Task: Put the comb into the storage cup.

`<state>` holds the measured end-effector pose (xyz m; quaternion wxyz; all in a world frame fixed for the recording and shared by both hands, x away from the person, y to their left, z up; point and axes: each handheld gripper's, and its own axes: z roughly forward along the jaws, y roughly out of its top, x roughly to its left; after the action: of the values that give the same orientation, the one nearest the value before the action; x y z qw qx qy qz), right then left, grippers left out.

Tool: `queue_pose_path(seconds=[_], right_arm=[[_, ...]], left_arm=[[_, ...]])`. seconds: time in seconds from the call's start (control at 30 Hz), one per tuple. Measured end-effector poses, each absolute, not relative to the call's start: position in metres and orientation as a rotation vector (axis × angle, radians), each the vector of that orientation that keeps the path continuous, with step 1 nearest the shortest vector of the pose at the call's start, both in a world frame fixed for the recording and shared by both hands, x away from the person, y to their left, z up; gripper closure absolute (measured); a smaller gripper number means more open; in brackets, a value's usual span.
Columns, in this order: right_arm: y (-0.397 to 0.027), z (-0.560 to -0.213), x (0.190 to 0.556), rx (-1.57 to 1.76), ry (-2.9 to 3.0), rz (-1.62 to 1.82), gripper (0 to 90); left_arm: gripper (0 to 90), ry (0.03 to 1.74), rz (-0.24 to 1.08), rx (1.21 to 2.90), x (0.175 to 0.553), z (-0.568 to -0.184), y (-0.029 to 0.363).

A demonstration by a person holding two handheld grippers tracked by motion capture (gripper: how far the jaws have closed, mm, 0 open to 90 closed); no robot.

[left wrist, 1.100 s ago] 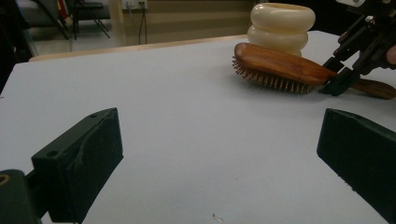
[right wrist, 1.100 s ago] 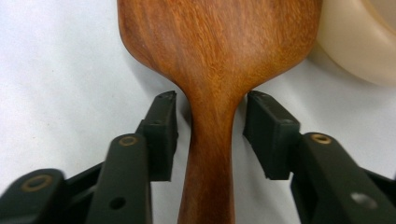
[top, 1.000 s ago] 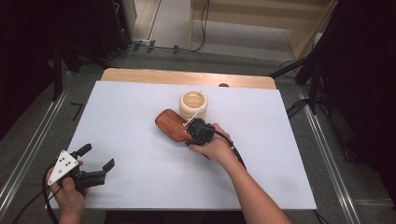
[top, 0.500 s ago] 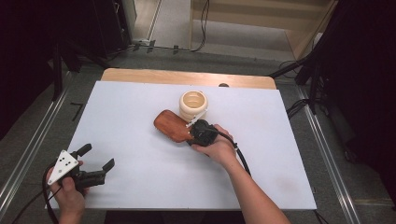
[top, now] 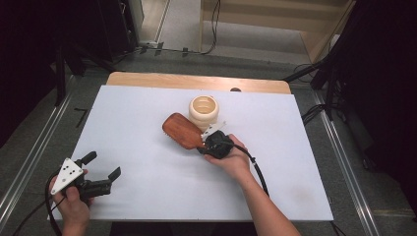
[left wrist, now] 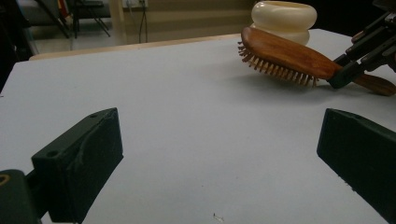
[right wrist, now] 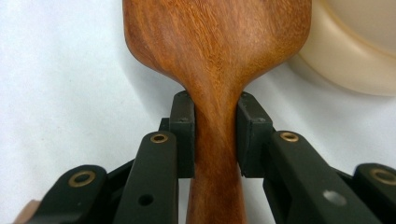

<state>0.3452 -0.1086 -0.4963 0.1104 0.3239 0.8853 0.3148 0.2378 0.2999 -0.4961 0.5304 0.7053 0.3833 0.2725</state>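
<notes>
in the high view the right gripper (top: 212,141) is mostly buried under the person's right hand (top: 235,160), so you can't really read its jaws from up there. the handle of the wooden hairbrush (top: 180,130) is hidden there too. the right gripper view sorts it out: both pads are pressed tight against the narrow neck of the hairbrush (right wrist: 219,60), one on each side, just below where the paddle widens. the top of the paddle and the handle's end run out of that picture.

the brush sits mid-table on the white table top (top: 147,113), its head pointing away from the right gripper and up-left, right next to the cream ring-shaped pot (top: 203,111). whether they actually touch is hard to say. from the left gripper view the bristles face down and the head looks slightly lifted.

the left gripper (top: 101,173) is down at the near-left corner, jaws wide apart with nothing between them, well away from the brush.
</notes>
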Motion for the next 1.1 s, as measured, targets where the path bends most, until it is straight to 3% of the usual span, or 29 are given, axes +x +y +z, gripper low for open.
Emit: queue_pose_path(seconds=[1.1], right_arm=[[-0.149, -0.492, 0.302, 0.914, 2.310, 1.308, 70.0]], left_arm=[[0.3, 0.906, 0.663, 1.686, 0.236, -0.496, 0.298]])
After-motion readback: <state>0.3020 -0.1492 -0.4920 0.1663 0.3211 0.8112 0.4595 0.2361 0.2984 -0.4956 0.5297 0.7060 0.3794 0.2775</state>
